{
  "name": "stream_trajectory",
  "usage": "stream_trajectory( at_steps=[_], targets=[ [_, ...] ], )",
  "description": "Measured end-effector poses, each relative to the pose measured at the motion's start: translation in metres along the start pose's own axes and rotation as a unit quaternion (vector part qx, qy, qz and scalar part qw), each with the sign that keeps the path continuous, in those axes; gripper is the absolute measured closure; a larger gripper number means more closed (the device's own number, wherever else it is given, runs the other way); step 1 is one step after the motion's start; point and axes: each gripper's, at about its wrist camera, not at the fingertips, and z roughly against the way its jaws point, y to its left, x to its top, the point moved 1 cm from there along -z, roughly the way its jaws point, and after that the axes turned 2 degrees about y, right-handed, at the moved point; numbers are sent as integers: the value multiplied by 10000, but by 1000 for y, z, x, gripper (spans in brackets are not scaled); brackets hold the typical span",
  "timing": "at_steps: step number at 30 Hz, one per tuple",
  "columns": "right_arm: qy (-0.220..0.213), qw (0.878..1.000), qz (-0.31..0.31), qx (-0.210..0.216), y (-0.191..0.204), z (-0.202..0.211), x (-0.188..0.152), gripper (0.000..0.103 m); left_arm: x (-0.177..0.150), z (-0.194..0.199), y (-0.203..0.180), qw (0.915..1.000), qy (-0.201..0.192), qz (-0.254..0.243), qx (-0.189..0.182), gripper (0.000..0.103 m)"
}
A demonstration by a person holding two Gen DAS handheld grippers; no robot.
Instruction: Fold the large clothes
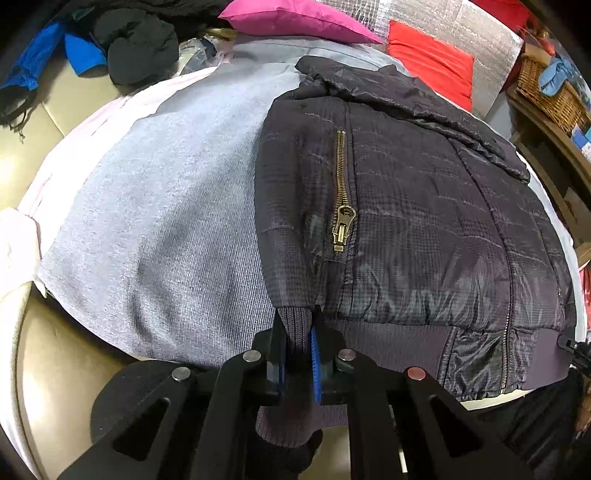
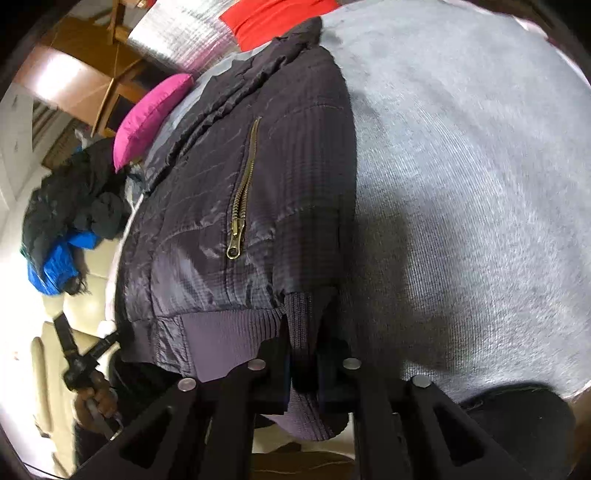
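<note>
Left hand-held gripper (image 1: 298, 350) is clamped nearly shut on a ribbed knit cuff (image 1: 293, 328) of the dark quilted jacket (image 1: 424, 221), with the blue pad (image 1: 315, 363) of one finger pressing the knit from the side. Beyond its fingertips the jacket lies flat on a grey blanket (image 1: 177, 221), spreading forward and off to the gripper's right, with a brass pocket zip (image 1: 341, 195) just ahead of the grip. A pink cushion (image 1: 295, 18) and a red cushion (image 1: 432, 62) sit far ahead, well apart from the jacket, and a pile of dark and blue clothes (image 1: 110, 48) lies far ahead to the left.

Seen from the other wrist, the right hand-held gripper (image 2: 304, 363) is likewise pinched almost closed on a ribbed cuff (image 2: 301, 317) at the jacket's (image 2: 207, 229) hem band (image 2: 229, 336). From here the jacket runs ahead and to the left, the blanket (image 2: 461, 203) to the right. Low on the left, a hand (image 2: 98, 400) grips the handle of the other tool.

I judge the jacket light, soft and puffy; its shiny shell looks slippery, so the padding may spring a fold open. The knit cuffs and hem band give the surest hold, since the ribbing bunches and resists sliding between the pads.
</note>
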Motion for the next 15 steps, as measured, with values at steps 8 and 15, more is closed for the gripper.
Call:
stream_trajectory(
  at_steps=[8, 15],
  targets=[
    [-37, 9999, -95, 8, 2, -1, -4, 87, 0, -4, 12, 9987, 43, 398, -301, 71],
    [-95, 9999, -49, -5, 0, 6, -4, 76, -4, -5, 0, 9999, 96, 94, -87, 54]
  ],
)
